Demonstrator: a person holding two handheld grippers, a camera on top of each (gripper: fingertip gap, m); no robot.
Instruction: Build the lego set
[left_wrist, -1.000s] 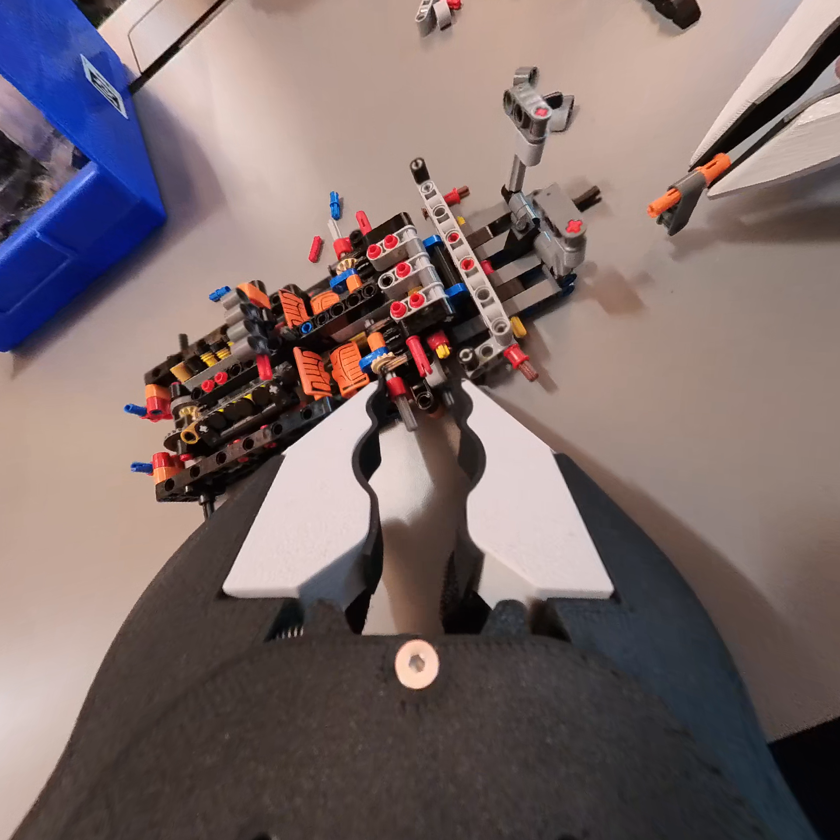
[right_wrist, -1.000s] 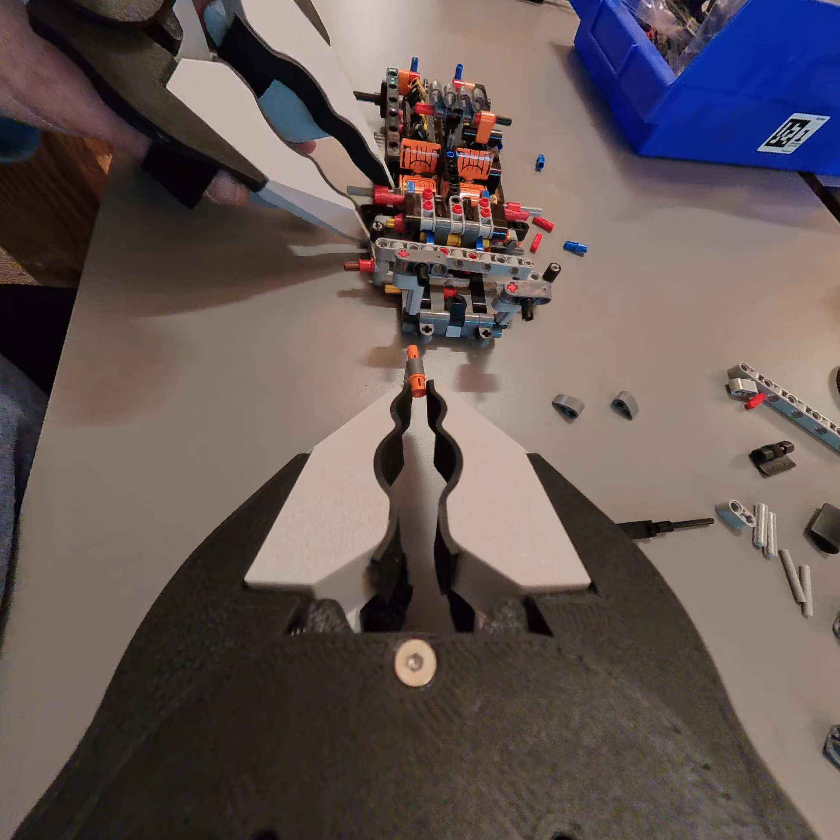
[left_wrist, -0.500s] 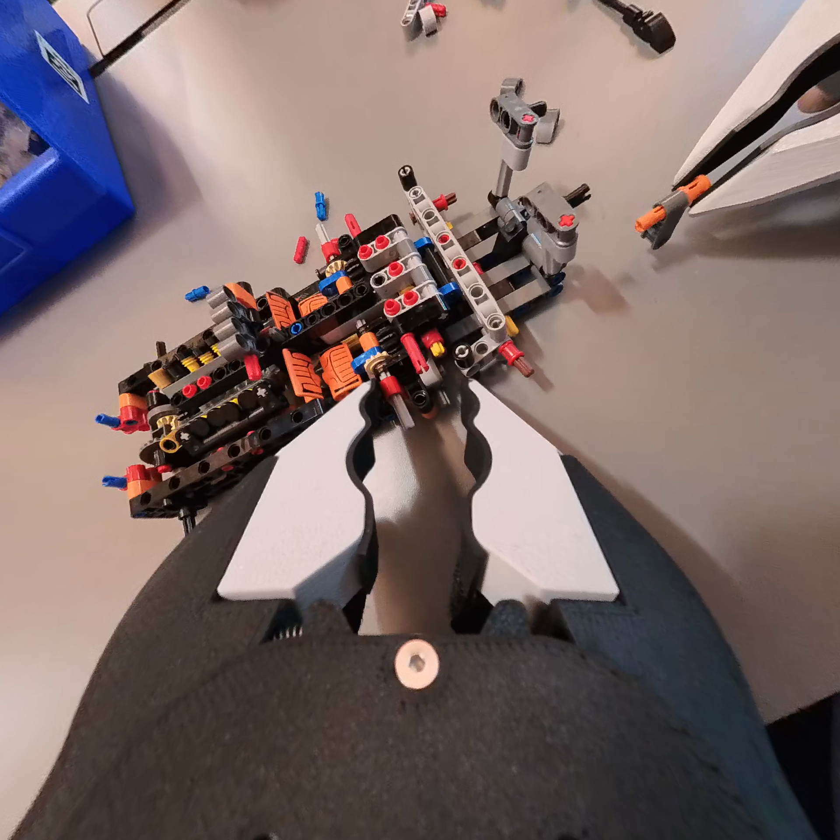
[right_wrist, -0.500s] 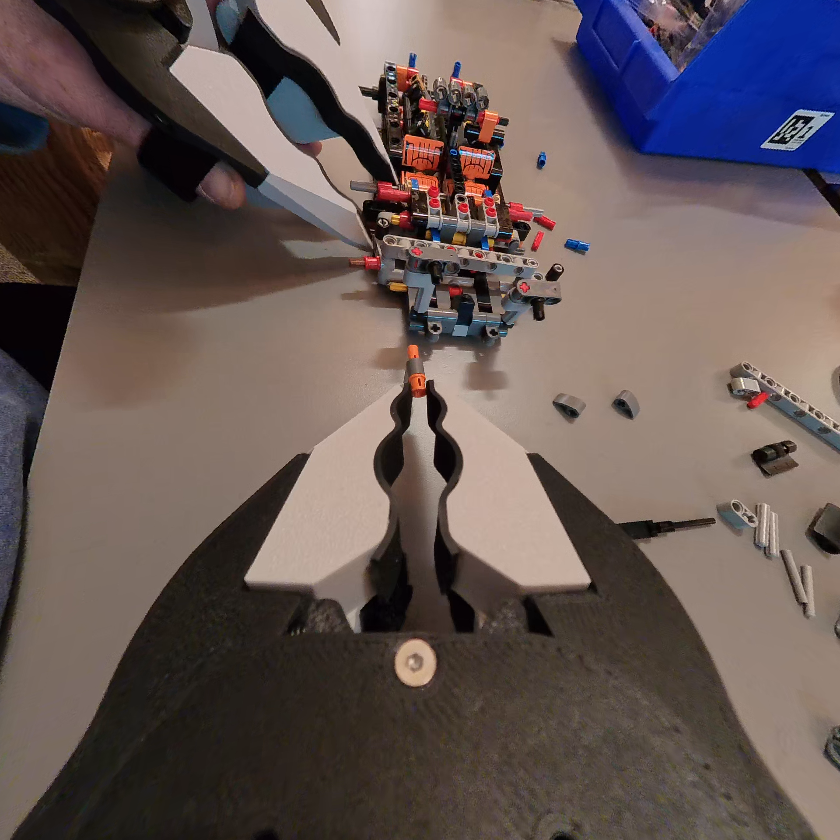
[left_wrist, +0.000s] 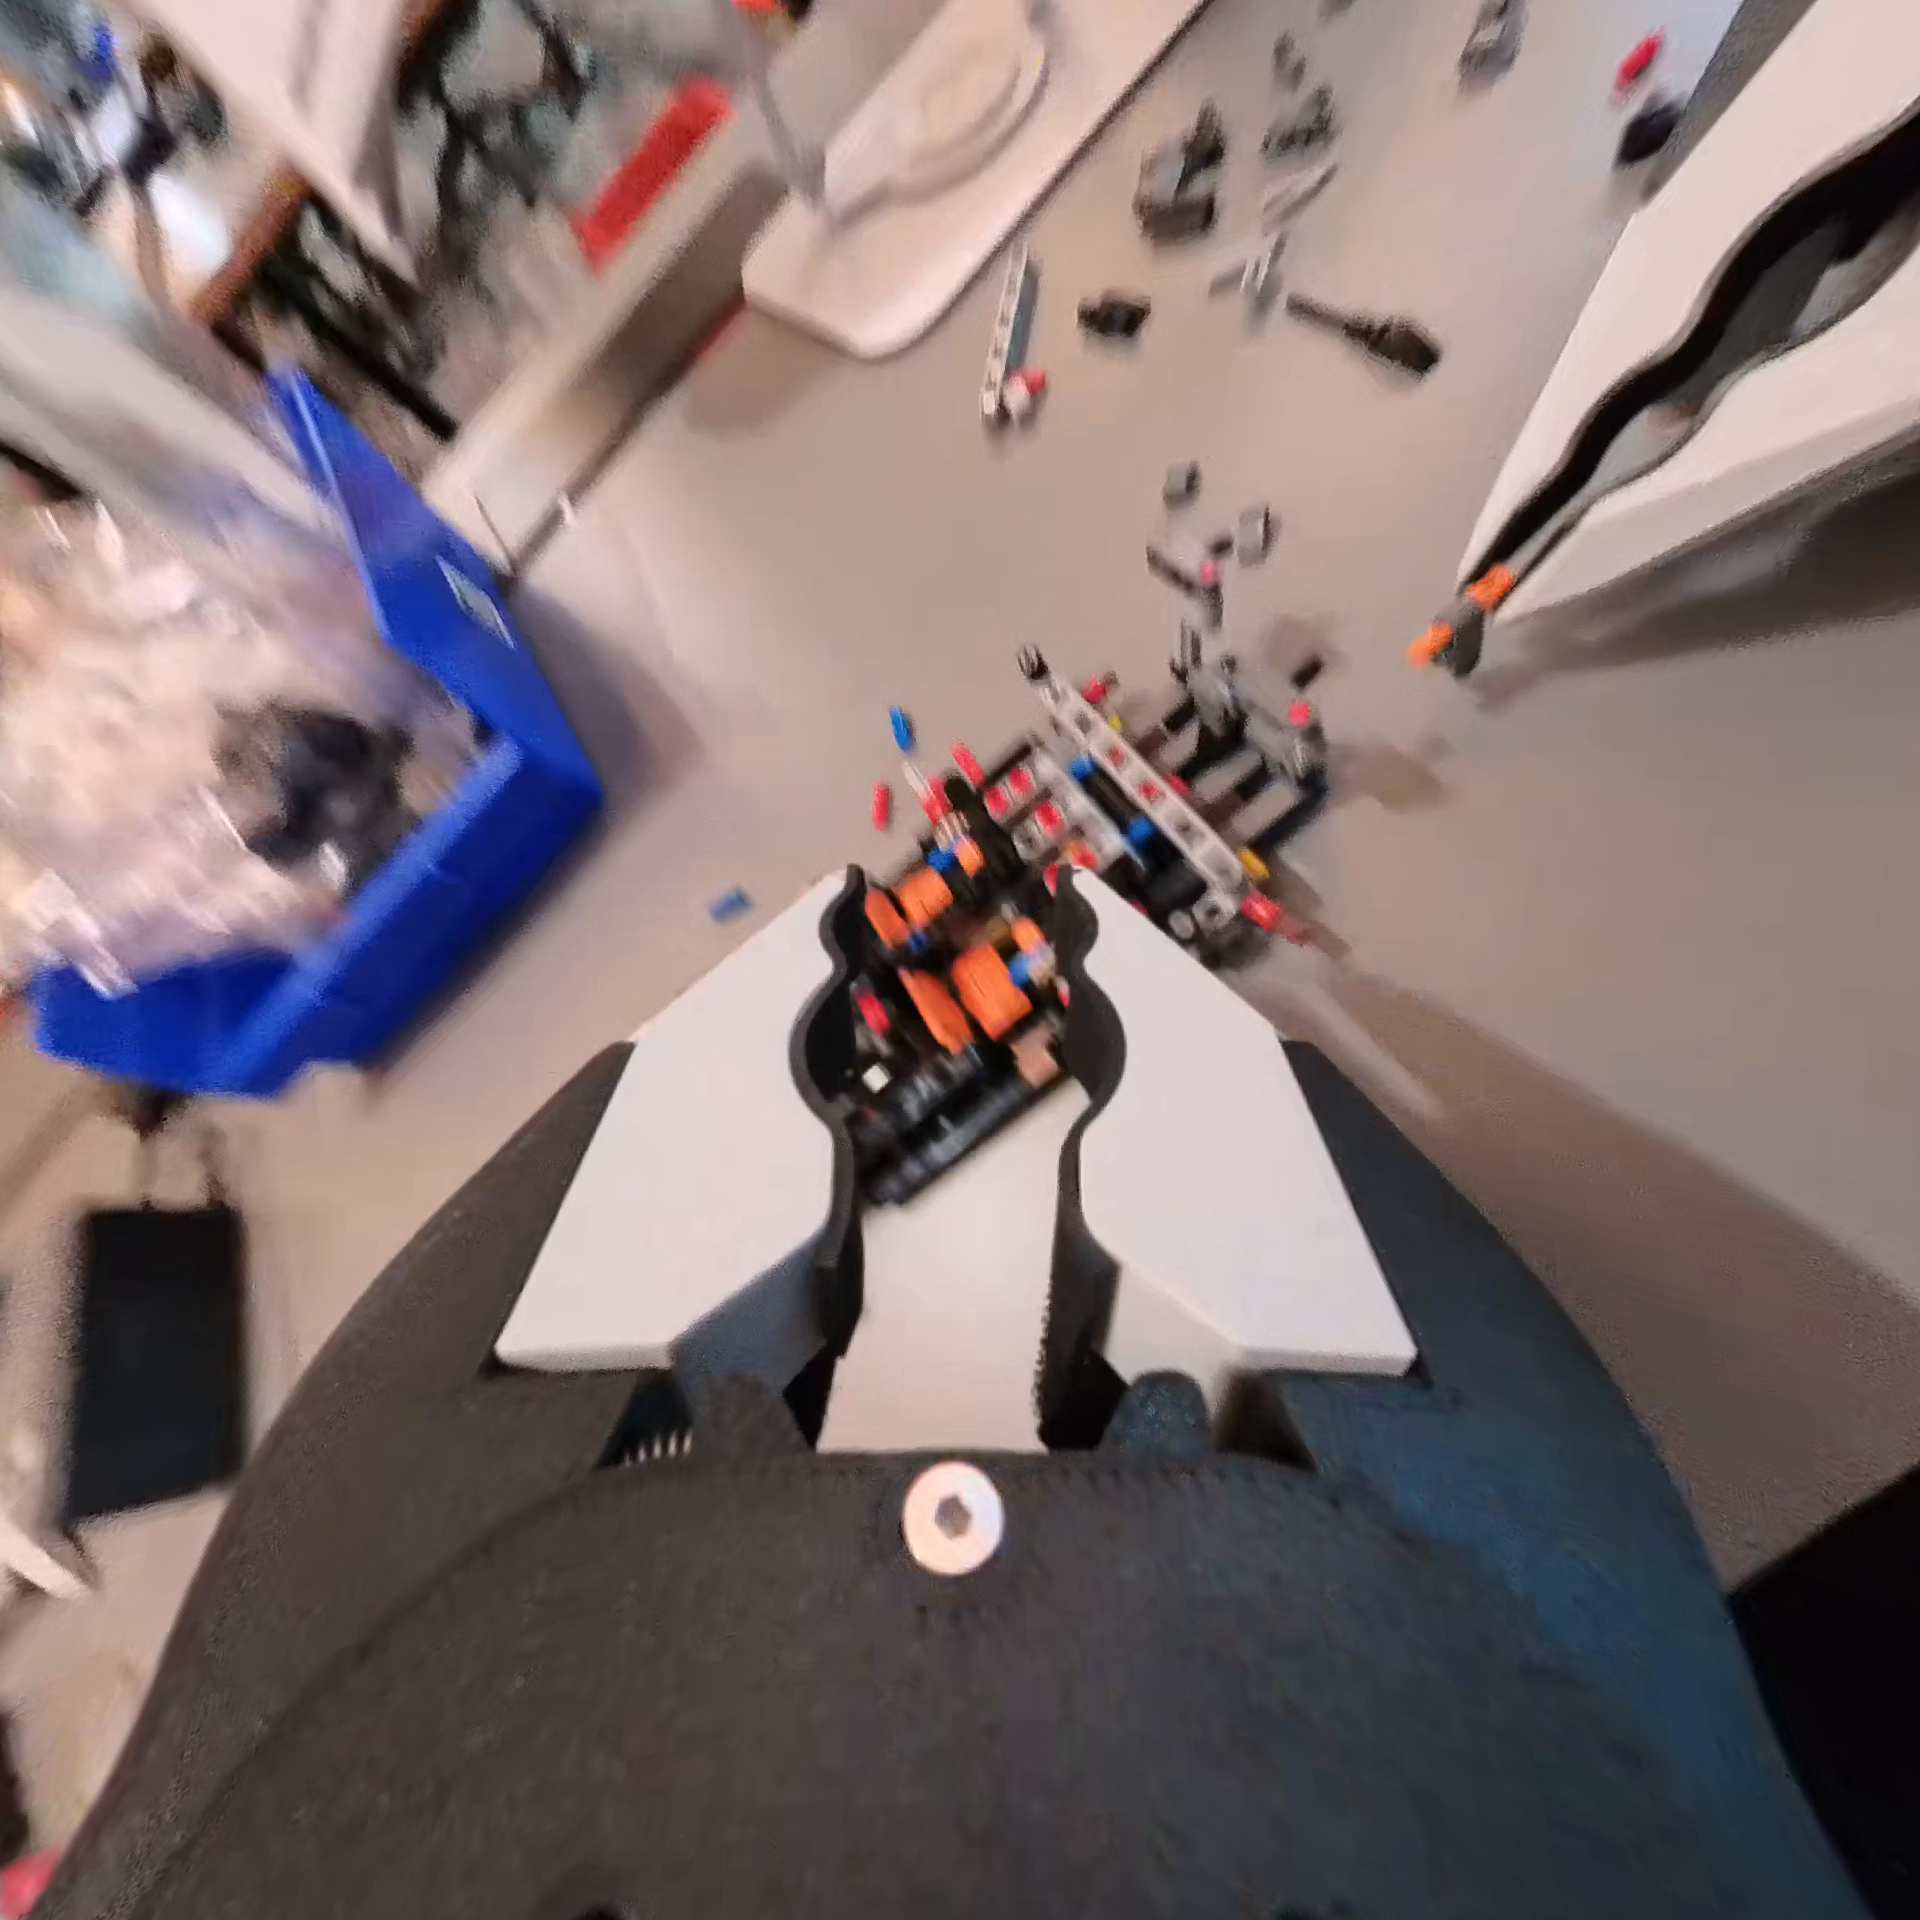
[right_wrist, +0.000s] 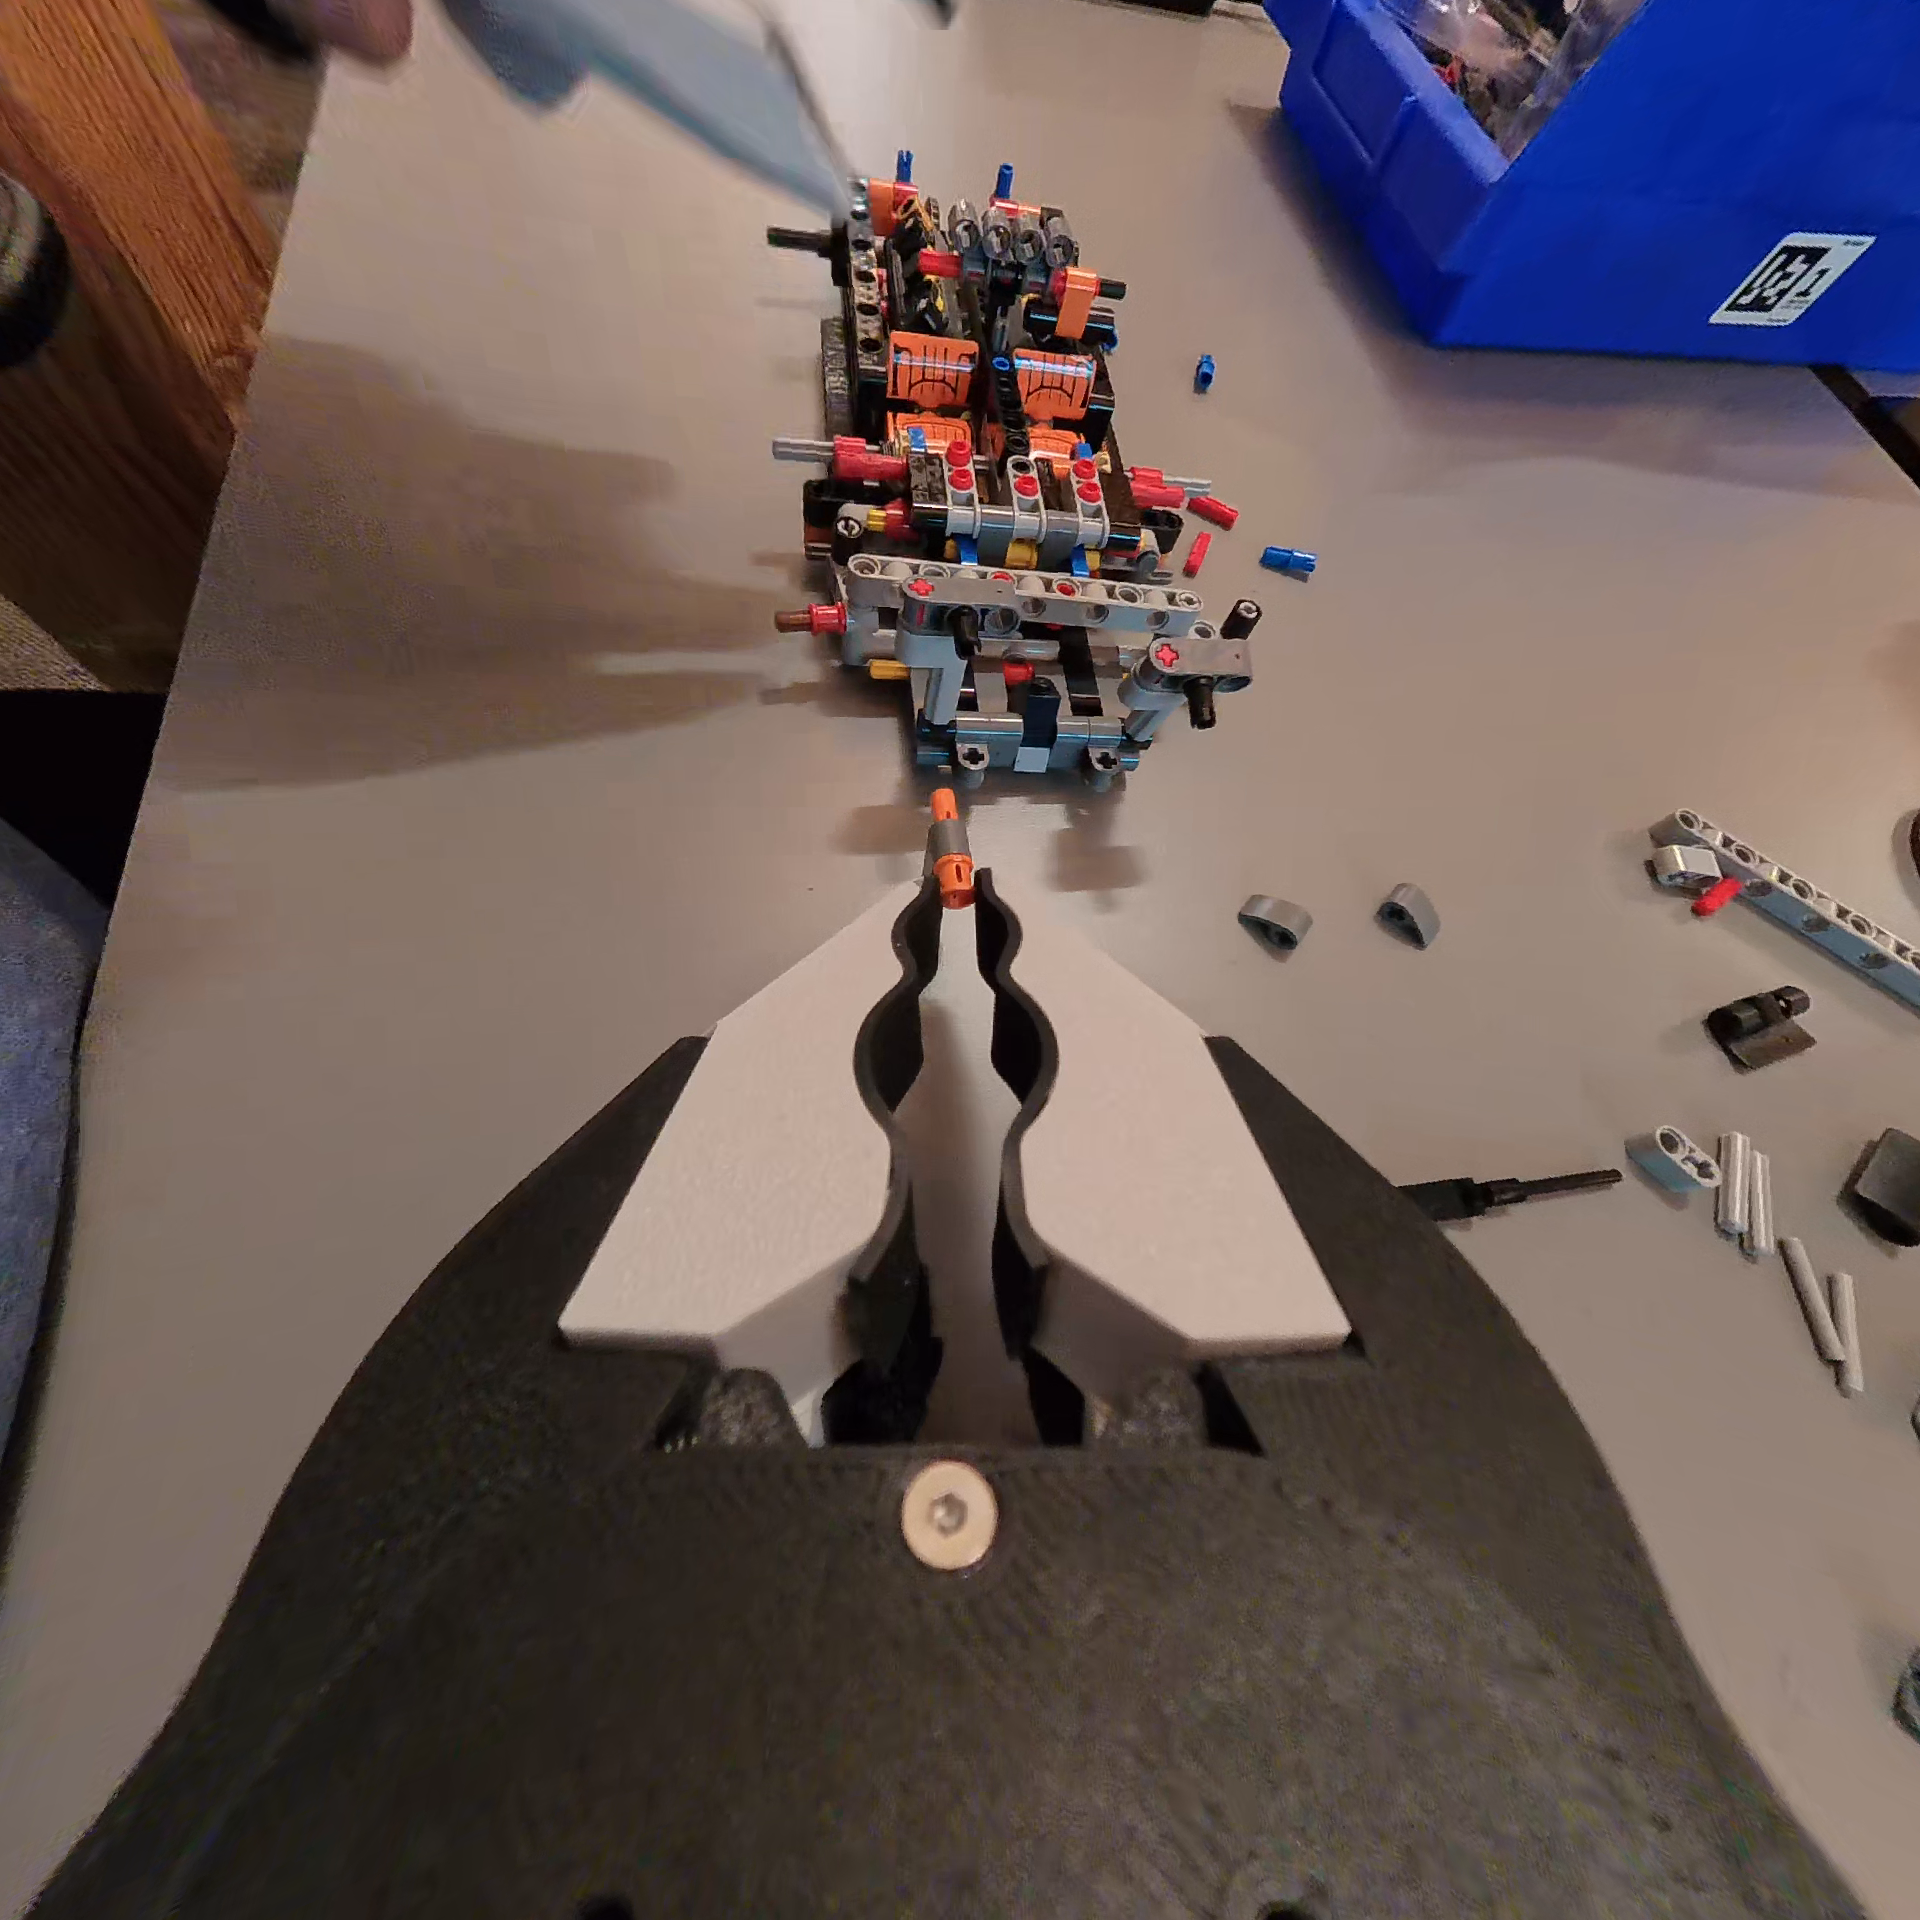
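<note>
An orange-and-grey pin (right_wrist: 948, 860) is seen pinched at the very tips of the right tongs (right_wrist: 954, 896), clamped together on it, just short of the near end of the lego model (right_wrist: 1003, 488). The model is laid lengthwise on the grey surface (right_wrist: 499, 935), toward its far edge. Only in the right wrist view are loose parts picked out sharply: a long grey beam (right_wrist: 1787, 909) and small grey rods (right_wrist: 1813, 1311) near the right edge, a blue bin (right_wrist: 1621, 208) at the far right corner. In the left wrist view everything is blurred; the left tongs (left_wrist: 961, 899) are held apart above the model (left_wrist: 1049, 894), nothing gripped. The right tongs (left_wrist: 1475, 613) are caught there at the side.
</note>
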